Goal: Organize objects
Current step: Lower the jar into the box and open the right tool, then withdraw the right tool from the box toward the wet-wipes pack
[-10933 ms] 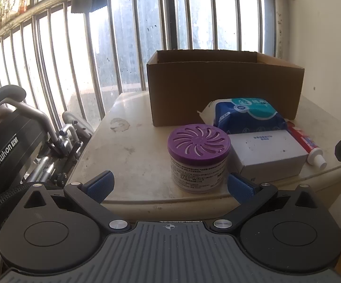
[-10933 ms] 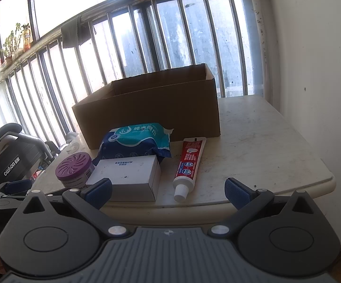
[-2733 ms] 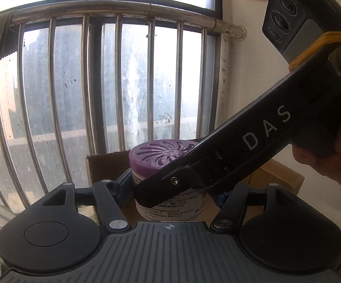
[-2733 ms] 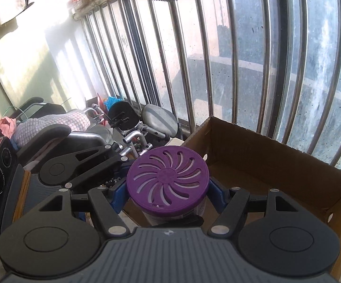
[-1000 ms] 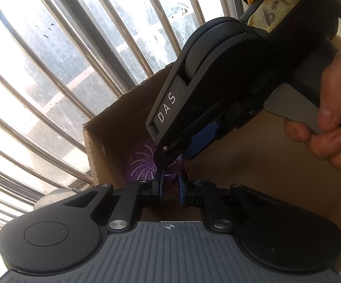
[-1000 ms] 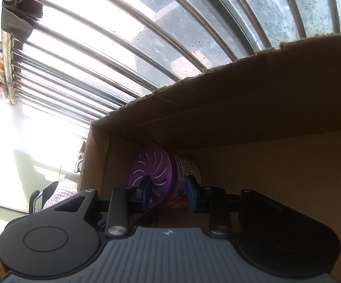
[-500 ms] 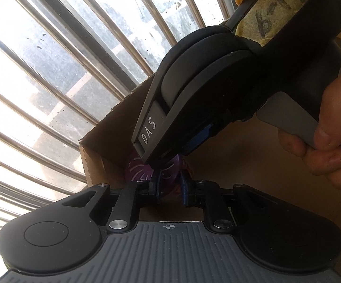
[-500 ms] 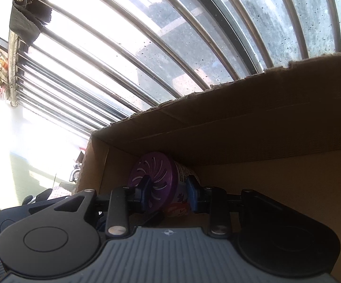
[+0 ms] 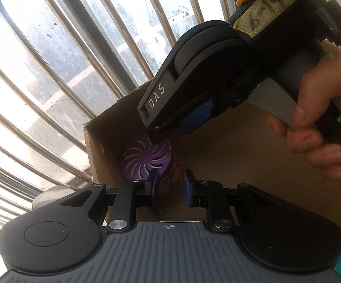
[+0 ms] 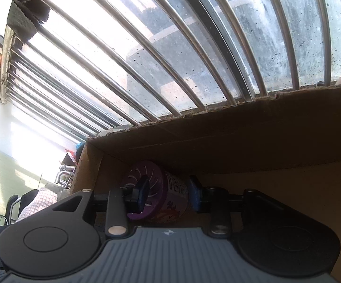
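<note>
Down in the near left corner of the cardboard box [image 9: 104, 155] lies the purple-lidded jar [image 9: 146, 160], tipped on its side with the slotted lid facing out. The right gripper [image 10: 168, 194] has just been opening; its pads now stand a little clear either side of the jar, gripping nothing. The left gripper [image 9: 169, 186], narrowly parted after opening too, holds nothing, the jar lying beyond it. The jar looks light, rigid and smooth, so it would likely roll; take it across the body, below the lid.
</note>
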`<action>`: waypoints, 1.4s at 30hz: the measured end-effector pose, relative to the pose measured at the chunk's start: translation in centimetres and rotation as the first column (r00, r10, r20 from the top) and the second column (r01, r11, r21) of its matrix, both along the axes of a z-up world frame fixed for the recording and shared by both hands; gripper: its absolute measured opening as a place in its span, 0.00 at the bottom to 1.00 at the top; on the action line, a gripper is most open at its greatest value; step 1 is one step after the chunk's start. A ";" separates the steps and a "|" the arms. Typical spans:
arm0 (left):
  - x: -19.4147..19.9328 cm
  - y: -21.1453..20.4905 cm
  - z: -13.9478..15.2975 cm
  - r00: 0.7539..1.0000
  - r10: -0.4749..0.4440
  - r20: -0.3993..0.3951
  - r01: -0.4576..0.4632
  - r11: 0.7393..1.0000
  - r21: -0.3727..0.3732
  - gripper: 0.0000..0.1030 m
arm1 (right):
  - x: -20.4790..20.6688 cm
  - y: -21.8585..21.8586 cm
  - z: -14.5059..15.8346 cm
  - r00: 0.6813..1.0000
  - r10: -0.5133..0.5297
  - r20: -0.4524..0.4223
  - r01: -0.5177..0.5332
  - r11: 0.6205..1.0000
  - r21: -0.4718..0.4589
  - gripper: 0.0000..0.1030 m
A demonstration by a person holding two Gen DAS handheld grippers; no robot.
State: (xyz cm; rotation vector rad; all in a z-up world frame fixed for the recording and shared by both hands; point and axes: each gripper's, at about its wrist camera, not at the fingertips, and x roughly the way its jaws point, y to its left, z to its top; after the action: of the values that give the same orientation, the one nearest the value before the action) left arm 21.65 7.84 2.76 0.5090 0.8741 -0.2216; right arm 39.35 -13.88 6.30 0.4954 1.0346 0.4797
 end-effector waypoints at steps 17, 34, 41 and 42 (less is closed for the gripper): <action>-12.4 -3.5 9.4 0.981 -0.024 0.194 0.068 0.973 -0.219 0.43 | -11.7 -6.8 11.0 0.979 -0.089 0.184 0.088 0.996 0.017 0.53; -15.2 -6.9 3.4 0.978 -0.018 0.209 0.101 0.912 -0.397 0.53 | -24.4 -12.4 10.5 0.976 -0.037 0.216 0.052 0.997 -0.064 0.59; -14.4 -6.7 1.4 0.988 -0.012 0.154 0.089 0.860 -0.503 0.59 | -25.9 -10.1 8.1 0.977 0.054 0.204 -0.022 0.987 -0.157 0.64; -14.4 -6.7 1.2 0.988 -0.015 0.156 0.093 0.858 -0.505 0.59 | -26.0 -9.8 7.9 0.978 0.066 0.199 -0.036 0.988 -0.152 0.65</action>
State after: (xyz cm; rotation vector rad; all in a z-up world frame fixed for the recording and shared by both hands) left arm 7.23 1.09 3.94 0.0476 0.6211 -0.4491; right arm 13.32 -23.71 14.15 0.2814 0.8792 0.4852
